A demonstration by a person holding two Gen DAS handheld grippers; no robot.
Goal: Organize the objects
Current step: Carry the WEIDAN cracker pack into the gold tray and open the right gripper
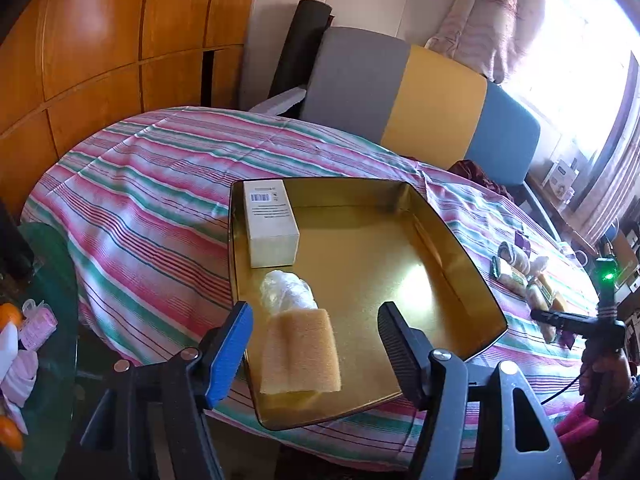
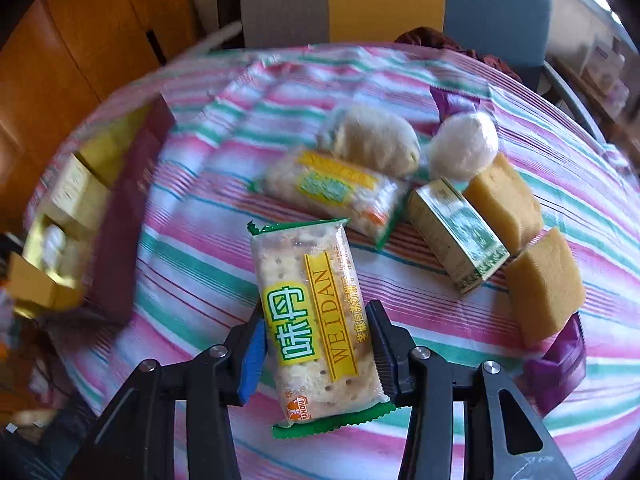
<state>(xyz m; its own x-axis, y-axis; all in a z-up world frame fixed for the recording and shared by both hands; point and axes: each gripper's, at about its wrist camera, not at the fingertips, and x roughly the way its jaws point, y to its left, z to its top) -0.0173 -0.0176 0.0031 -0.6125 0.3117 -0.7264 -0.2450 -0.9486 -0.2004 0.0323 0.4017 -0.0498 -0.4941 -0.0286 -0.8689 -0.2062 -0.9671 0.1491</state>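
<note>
Striped cloth (image 1: 160, 168) is spread over the table, pink/green/white bands, seen in both views. A chair (image 1: 420, 92) with grey, yellow and blue back panels is set against the far edge.

Gold tray (image 1: 460, 248) is laid on the cloth, centre of the left wrist view. Three items are held in it along its left side: a white box (image 1: 270, 222) with a barcode label in the far-left corner, a clear plastic-wrapped item (image 1: 286, 290) just behind a tan sponge (image 1: 300, 350), and the sponge itself at the near-left wall. The rest of the tray floor is bare.

Left gripper (image 1: 316, 340) is held above the near tray edge, jaws spread wide, nothing between them; the sponge is framed between the fingers but not touched.

Right gripper (image 2: 316, 344) is clamped on a cracker packet (image 2: 312, 320), marked WEIDAN, green crimped ends, both pads pressed on its long sides. Packet is lifted clear of the cloth or resting on it: cannot be told.

Beyond it, on the cloth: a second cracker packet (image 2: 332, 192), a green-gold box (image 2: 456, 232), two more sponges (image 2: 504, 200) (image 2: 544, 284), two wrapped round buns (image 2: 376, 140) (image 2: 464, 146), and a purple wrapper (image 2: 560, 364) at the near right. This view is motion-blurred; the tray is seen at far left as a dark red-sided box.
</note>
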